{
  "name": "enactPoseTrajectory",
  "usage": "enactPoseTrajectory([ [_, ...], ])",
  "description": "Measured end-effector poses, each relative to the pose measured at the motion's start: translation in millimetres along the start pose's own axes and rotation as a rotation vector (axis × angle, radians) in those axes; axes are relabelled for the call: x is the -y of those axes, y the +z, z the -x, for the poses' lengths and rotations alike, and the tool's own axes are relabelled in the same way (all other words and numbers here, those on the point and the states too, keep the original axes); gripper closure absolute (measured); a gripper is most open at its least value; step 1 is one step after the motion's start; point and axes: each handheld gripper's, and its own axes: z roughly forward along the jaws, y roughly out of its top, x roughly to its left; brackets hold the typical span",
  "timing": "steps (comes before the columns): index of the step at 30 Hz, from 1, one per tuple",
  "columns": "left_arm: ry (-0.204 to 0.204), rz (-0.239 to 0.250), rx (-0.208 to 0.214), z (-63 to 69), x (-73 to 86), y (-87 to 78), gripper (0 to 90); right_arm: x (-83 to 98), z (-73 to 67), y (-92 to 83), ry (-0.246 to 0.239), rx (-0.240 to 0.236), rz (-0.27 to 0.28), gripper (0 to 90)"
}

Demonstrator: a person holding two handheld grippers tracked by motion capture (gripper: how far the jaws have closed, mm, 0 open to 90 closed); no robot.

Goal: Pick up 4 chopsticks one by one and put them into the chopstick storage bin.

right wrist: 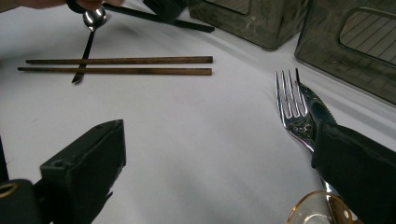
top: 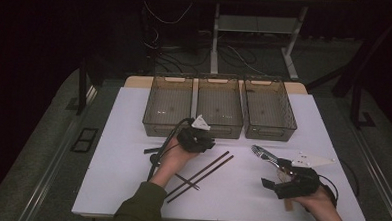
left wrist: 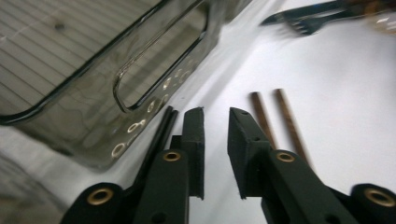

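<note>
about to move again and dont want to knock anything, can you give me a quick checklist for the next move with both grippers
1. Left gripper empty: ok, jaws a little apart with bare table between them.
2. Chopsticks free to pick: ok, the pair lies side by side on the white table, right of the left jaws.
3. Left gripper's gap to the middle bin: not ok, its front wall is right beside the jaws.
4. Right gripper open: ok, jaws stand wide.
5. Fork and knife free of the right jaw: cannot tell, that jaw hides their handles.
6. Three bins free to receive: ok.
</note>
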Motion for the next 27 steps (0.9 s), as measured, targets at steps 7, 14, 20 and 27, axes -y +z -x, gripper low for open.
enactPoseTrajectory([
  [7, 0.012, 0.05, 0.044, -1.4, 14.3, -35.5, 60.0, 0.3, -0.5, 0.3, 0.001, -0.001, 0.003, 3.2],
  [14, -0.01, 0.069, 0.005, -18.2, 37.3, -70.2, 55.2, 0.2, -0.8, 0.6, 0.0, 0.0, 0.002, 3.2],
  [20, -0.03, 0.069, -0.067, -39.3, 58.2, -97.8, 59.8, 0.2, -0.7, 0.5, 0.001, -0.001, 0.002, 3.2],
  [27, -0.118, 0.064, -0.098, -65.7, 91.7, -114.7, 68.8, 0.3, -0.9, 0.6, -0.001, -0.003, 0.002, 3.2],
])
